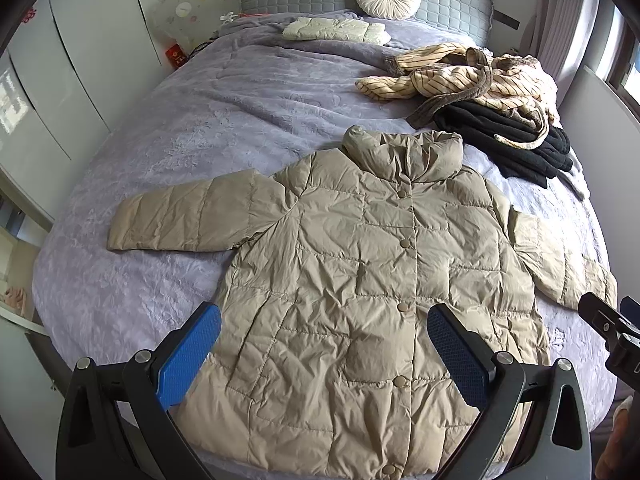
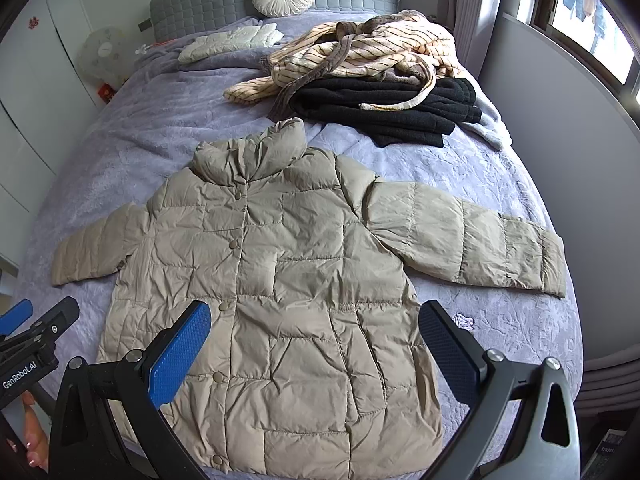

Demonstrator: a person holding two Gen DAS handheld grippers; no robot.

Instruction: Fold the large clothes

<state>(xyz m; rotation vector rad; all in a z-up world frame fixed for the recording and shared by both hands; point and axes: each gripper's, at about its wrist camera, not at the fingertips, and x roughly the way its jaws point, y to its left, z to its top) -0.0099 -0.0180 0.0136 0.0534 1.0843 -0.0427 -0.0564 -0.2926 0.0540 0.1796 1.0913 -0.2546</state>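
Lavender bedspread (image 1: 160, 140) covers the bed; a beige puffer jacket (image 1: 360, 280) lies buttoned and face up at its foot edge, sleeves spread. Striped robe (image 1: 460, 76) and black garment (image 1: 508, 136) pile near the right edge. Left gripper (image 1: 324, 352) and right gripper (image 2: 316, 344) hover above the hem, jaws wide apart, holding nothing.

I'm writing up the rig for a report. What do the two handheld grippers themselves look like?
Both match: the left gripper and right gripper have black frames with silver bolts at the pivots and two flat fingers faced with dimpled blue pads. The left one's body carries white "GenRobot.AI" lettering. No cables show.
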